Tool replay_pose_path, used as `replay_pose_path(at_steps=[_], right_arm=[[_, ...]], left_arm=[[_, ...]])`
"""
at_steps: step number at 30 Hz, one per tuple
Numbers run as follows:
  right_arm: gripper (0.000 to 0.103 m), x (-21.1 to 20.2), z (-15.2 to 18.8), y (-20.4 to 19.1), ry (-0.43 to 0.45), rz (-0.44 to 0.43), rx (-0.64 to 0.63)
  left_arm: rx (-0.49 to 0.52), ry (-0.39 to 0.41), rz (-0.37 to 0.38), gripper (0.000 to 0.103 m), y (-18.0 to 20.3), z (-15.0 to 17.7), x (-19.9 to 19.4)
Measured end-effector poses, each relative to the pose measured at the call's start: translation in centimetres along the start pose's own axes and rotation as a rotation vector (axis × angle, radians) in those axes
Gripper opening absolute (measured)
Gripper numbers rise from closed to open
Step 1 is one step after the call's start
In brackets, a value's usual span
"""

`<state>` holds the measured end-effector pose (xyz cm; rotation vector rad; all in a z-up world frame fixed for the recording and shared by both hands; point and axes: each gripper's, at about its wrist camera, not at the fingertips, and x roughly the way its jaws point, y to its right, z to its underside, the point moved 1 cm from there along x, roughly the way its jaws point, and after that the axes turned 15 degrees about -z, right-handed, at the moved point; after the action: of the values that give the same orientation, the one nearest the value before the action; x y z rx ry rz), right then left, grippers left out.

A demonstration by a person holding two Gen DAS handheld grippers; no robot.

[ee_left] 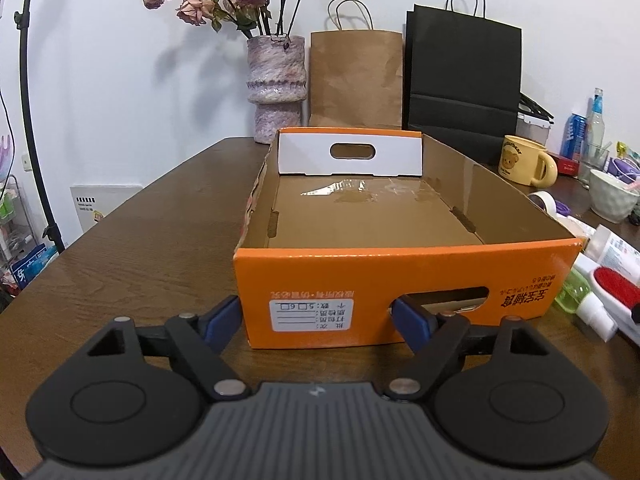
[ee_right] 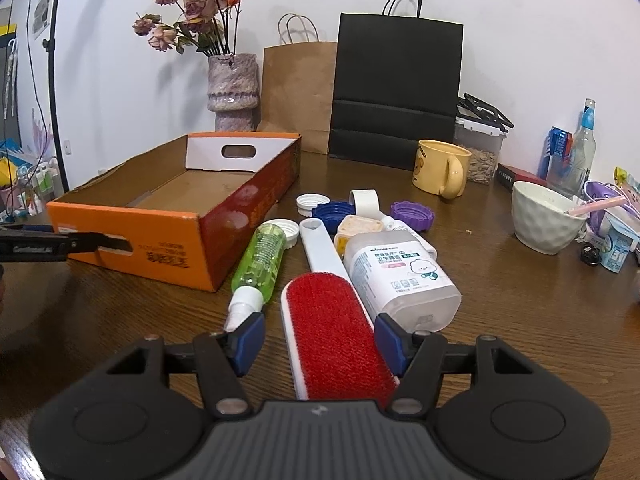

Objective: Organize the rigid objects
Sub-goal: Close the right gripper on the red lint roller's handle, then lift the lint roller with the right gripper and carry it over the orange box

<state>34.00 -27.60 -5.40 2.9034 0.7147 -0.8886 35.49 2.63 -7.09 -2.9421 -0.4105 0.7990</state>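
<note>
An empty orange cardboard box (ee_left: pixel 400 280) stands on the brown table; it also shows in the right wrist view (ee_right: pixel 160 248). My left gripper (ee_left: pixel 316 322) is open, its fingers straddling the box's near wall at the left corner, the right finger at the handle cutout. My right gripper (ee_right: pixel 320 344) is open around a red lint brush (ee_right: pixel 332 328) with a white handle. Beside the brush lie a green spray bottle (ee_right: pixel 260 264), a white cotton-swab container (ee_right: pixel 400 276), and several bottle caps (ee_right: pixel 332 210).
A yellow mug (ee_right: pixel 440 168), white bowl (ee_right: pixel 544 216), bottles and clutter sit at the right. A vase of dried roses (ee_right: pixel 232 88), a brown paper bag (ee_right: pixel 300 92) and a black paper bag (ee_right: pixel 396 88) stand at the back wall. A lamp stand (ee_left: pixel 28 100) rises left.
</note>
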Motion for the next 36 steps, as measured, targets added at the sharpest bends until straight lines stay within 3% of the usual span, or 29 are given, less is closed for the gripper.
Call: replay_pose_path(at_steps=[9, 19, 29, 36], right_arm=[[0.060, 0.7, 0.0, 0.0, -0.027, 0.010, -0.004], [0.063, 1.7, 0.0, 0.4, -0.077, 0.033, -0.042], [0.059, 3.3, 0.1, 3.1, -0.130, -0.076, 0.027], [0.056, 2.6, 0.1, 2.0, -0.100, -0.077, 0.005]], left_arm=[[0.038, 0.020, 0.080, 0.082, -3.9, 1.0, -1.0], [0.059, 0.037, 0.127, 0.081, -5.6, 1.3, -1.0], [0.053, 0.046, 0.136, 0.081, -5.8, 1.4, -0.9], [0.050, 0.046, 0.137, 0.081, -5.8, 1.5, -1.0]])
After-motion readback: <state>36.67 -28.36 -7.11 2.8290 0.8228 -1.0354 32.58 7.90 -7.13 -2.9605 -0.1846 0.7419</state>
